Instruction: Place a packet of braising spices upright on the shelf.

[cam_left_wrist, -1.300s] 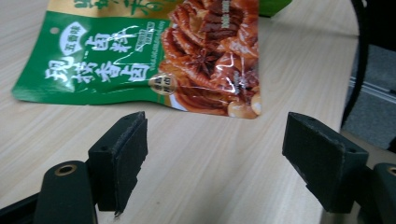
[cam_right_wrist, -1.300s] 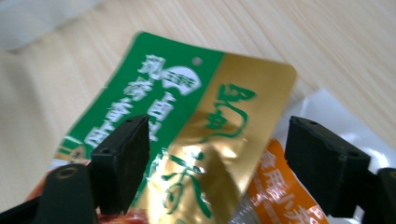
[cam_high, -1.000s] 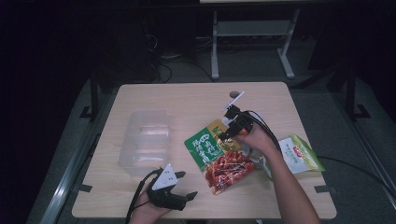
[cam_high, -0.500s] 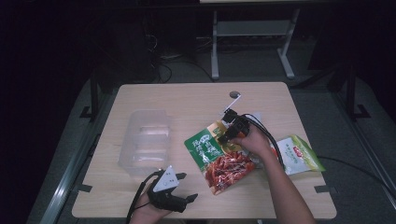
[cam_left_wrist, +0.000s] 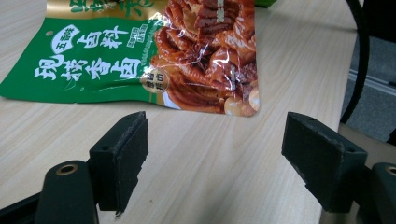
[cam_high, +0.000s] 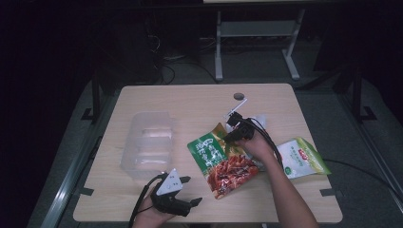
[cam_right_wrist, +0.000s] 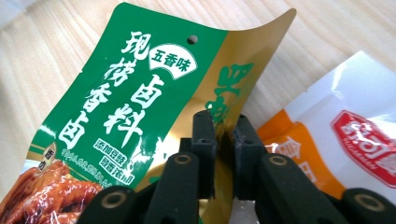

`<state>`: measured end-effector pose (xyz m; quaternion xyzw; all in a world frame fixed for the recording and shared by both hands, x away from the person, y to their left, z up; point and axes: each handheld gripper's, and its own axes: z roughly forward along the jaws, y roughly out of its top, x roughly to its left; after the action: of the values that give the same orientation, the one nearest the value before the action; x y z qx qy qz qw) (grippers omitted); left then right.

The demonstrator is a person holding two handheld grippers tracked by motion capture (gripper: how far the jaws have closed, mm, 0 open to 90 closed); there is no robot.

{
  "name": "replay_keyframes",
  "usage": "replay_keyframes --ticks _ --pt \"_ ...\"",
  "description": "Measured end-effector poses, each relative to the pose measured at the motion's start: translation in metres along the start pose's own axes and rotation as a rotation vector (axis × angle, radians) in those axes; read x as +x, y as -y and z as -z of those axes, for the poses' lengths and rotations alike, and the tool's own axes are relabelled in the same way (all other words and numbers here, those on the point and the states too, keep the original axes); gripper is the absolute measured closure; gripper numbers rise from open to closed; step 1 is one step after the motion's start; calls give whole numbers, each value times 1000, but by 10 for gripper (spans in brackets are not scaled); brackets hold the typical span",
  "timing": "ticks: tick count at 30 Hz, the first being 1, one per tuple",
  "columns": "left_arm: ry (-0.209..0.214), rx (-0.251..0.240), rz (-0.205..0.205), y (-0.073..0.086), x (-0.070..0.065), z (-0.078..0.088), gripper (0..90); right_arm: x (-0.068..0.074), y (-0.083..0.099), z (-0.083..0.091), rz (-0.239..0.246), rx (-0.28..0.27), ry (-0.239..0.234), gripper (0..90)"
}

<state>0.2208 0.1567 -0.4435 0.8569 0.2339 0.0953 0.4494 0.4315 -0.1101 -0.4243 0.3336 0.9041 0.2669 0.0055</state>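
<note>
Right gripper pinching green snack bag at gold edge, jaws just closing; bag stretching toward left gripper, spread wide, waiting near.

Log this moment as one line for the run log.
right gripper: jaws just closed, pinching green snack pouch at its gold edge | left gripper: open, idle near table front edge

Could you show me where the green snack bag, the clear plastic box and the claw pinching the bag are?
green snack bag [cam_high: 205, 151], high view, green printed front
clear plastic box [cam_high: 147, 142], high view, its rim
right claw [cam_right_wrist: 223, 140], right gripper view, between its tips
</note>
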Motion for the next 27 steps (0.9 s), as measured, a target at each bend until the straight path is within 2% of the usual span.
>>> replay_keyframes --ticks 3,11,14,20,23,27 --pt "3 7 -8 0 0 -1 236 -1 1 2 -7 -24 -33 892" --pt "7 7 1 -1 0 -2 248 3 2 11 8 -45 -44 900" --pt "10 2 7 -1 1 -2 250 3 3 16 4 -68 -67 900" --pt "20 -5 31 -1 -1 -3 267 11 5 35 22 -110 -64 900" --pt "24 -4 24 -3 -2 -4 266 15 8 47 32 -144 -68 900" --pt "36 -22 53 -6 -3 -6 266 22 12 62 35 -179 -75 900"
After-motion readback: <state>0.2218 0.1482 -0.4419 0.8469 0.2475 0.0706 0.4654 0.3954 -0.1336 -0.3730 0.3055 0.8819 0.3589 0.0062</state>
